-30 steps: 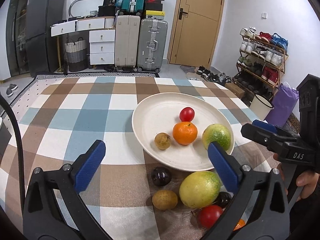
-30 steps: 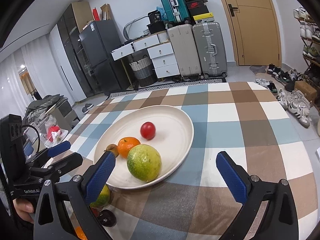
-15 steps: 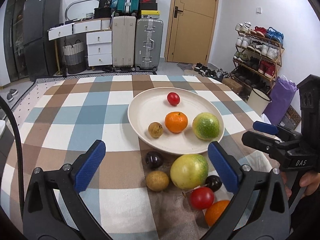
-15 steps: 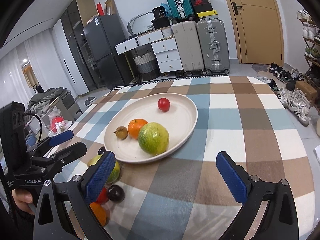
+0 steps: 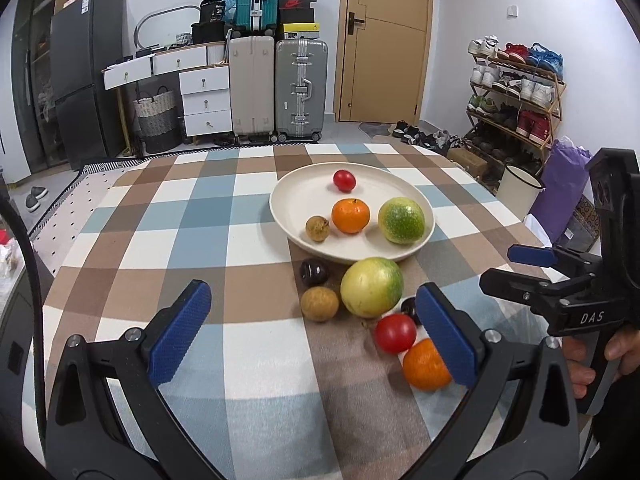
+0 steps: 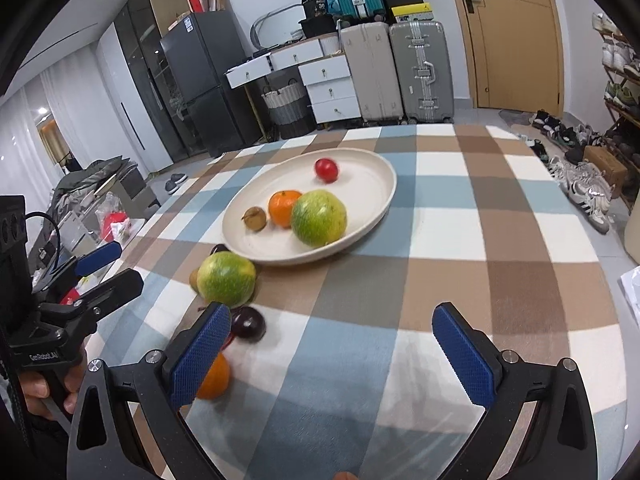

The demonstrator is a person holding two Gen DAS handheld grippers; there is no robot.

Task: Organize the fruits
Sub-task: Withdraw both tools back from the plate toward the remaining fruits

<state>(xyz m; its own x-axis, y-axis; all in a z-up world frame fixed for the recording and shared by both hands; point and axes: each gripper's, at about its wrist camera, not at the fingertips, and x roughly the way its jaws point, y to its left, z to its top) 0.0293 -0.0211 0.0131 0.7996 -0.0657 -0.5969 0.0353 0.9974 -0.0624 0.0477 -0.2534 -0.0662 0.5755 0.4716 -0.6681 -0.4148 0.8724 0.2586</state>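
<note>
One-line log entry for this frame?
left gripper: open, empty | right gripper: open, empty | plate: four fruits | tablecloth: six fruits loose

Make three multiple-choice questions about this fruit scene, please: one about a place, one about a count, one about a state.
1. Where is the small red fruit that lies on the plate?
A. on the far side
B. at the near rim
C. under the orange

2. How many fruits lie on the plate?
A. two
B. four
C. six

3. How are the jaws of the left gripper?
A. shut on a fruit
B. shut, empty
C. open, empty

Answers:
1. A, it sits behind the orange.
2. B, red fruit, orange, green fruit, small brown fruit.
3. C, the blue pads stand wide apart with nothing between.
</note>
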